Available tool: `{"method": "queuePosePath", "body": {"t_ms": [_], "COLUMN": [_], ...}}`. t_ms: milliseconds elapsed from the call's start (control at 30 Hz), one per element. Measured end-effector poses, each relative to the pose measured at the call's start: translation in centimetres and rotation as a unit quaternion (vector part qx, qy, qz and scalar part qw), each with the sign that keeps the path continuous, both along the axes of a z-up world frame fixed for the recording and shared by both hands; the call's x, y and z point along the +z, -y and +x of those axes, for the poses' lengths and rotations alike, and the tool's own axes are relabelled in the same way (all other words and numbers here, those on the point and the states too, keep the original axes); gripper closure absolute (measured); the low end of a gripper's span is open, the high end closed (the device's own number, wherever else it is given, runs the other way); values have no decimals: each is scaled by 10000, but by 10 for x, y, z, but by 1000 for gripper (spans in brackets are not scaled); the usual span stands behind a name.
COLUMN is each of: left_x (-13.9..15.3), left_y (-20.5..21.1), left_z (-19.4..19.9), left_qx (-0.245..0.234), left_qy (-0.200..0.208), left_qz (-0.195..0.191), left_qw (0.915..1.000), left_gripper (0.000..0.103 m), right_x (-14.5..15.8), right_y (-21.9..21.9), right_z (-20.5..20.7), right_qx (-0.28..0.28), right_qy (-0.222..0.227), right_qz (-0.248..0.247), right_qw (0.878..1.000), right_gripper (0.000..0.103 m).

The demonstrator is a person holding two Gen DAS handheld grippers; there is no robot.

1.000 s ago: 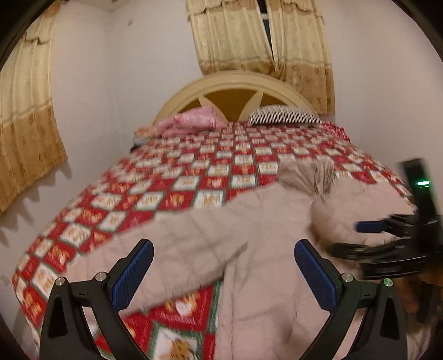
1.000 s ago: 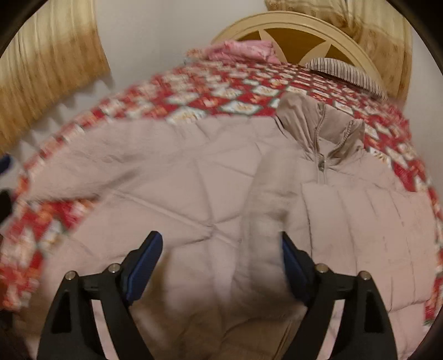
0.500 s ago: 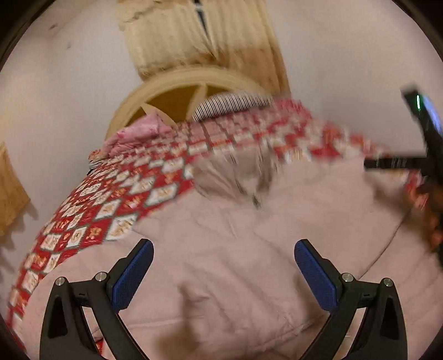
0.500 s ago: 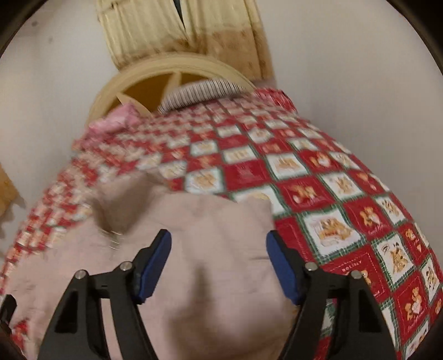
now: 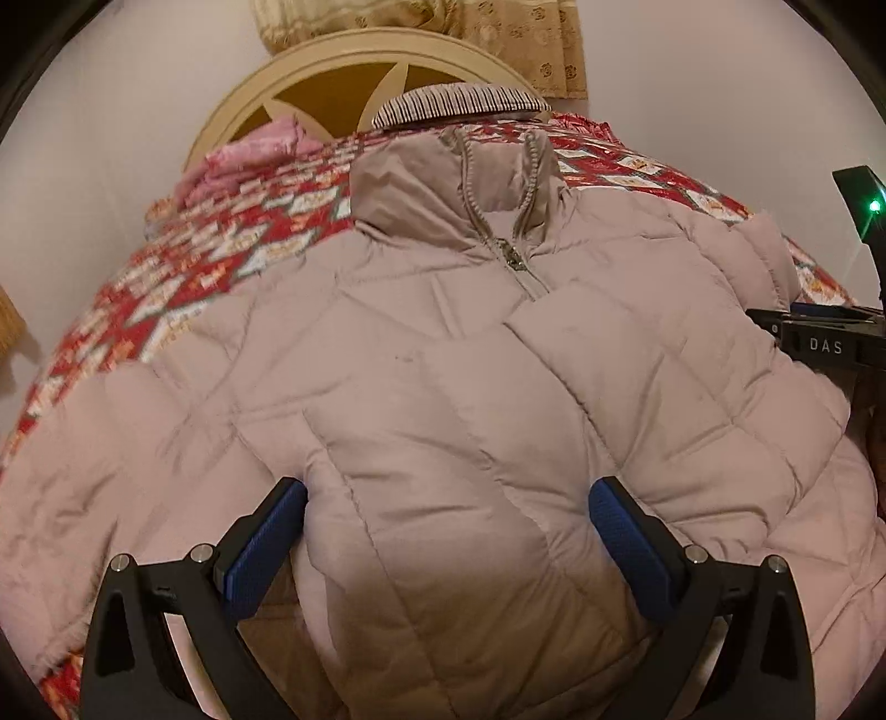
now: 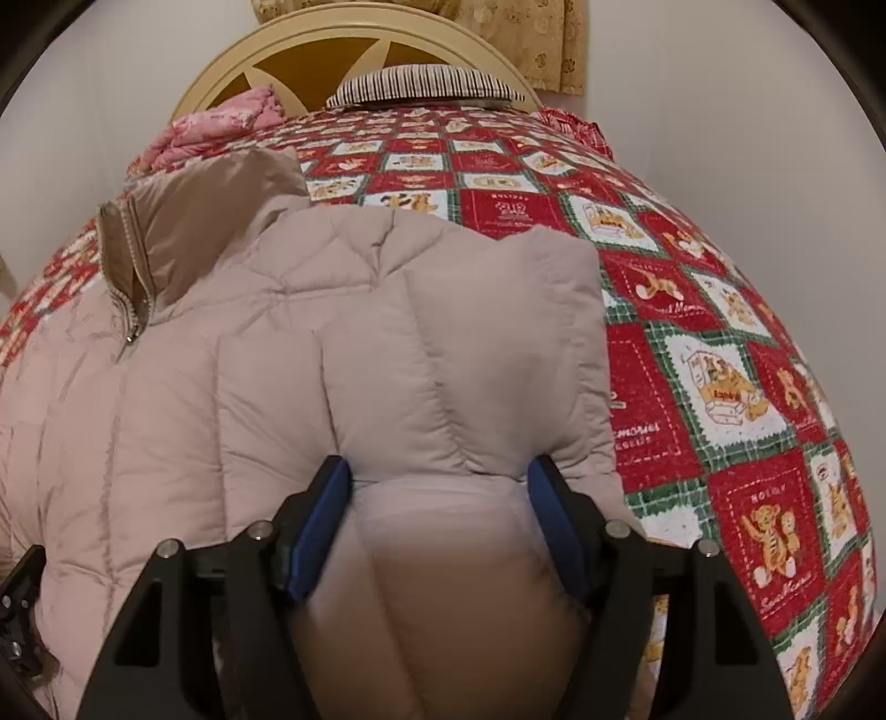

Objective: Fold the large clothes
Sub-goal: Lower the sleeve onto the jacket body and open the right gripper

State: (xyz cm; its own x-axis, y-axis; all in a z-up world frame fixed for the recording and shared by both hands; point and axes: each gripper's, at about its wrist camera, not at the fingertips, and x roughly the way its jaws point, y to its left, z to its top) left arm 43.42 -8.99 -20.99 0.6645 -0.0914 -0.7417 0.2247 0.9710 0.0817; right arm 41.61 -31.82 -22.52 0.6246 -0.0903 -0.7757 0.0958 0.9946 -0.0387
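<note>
A beige quilted puffer jacket (image 5: 432, 365) lies front-up on the bed, collar and zipper toward the headboard. My left gripper (image 5: 446, 531) is open low over the jacket's lower middle, with puffy fabric bulging between its blue pads (image 5: 266, 559). My right gripper (image 6: 437, 526) sits at the jacket's right side (image 6: 387, 354), its jaws partly closed with a thick fold of sleeve or side panel between the pads (image 6: 318, 531). The right gripper also shows at the right edge of the left wrist view (image 5: 825, 332).
A red patchwork quilt (image 6: 720, 354) covers the bed. A striped pillow (image 6: 426, 83) and pink bedding (image 6: 216, 124) lie by the cream headboard (image 5: 343, 83). White walls stand close on both sides, with gold curtains (image 5: 498, 33) behind.
Both grippers have swung and dropped onto the jacket. The right gripper's jaws have narrowed around the jacket's right side fold. The left sleeve now lies spread out.
</note>
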Motion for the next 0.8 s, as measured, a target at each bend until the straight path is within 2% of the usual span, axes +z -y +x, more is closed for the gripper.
{"method": "queuePosePath", "body": {"t_ms": [100,167,233,300,433,567,800], "left_x": [-1,-1,-1,-1,-1,-1,-1], "left_y": [-1,-1,-1,-2,-3,-4,-4], "left_z": [0,-1,0,0,1,2,3], "left_qx": [12,13,15,13,11,5,5], "left_qy": [-31,-24,-35,-44,-64,-79,-106], "left_qz": [-75,-85,-114,-119,-149,-166,-136], "left_qw": [10000,10000,9999,9999,9999,9998,9999], "left_gripper": [1,1,1,1,1,1,1], "right_x": [19,46,62,67,41,9,1], "right_y": [-2,-7,-23,-44,-76,-73,-77], "right_z": [2,-15,-28,-39,-41,-35,-36], "right_qx": [-182,-234,-70,229,588,544,531], "right_qy": [-101,365,605,660,379,130,59], "right_qz": [-194,82,214,256,51,173,124], "right_qw": [9996,9990,9979,9972,9975,9983,9985], "right_gripper": [40,39,28,27,29,30,27]}}
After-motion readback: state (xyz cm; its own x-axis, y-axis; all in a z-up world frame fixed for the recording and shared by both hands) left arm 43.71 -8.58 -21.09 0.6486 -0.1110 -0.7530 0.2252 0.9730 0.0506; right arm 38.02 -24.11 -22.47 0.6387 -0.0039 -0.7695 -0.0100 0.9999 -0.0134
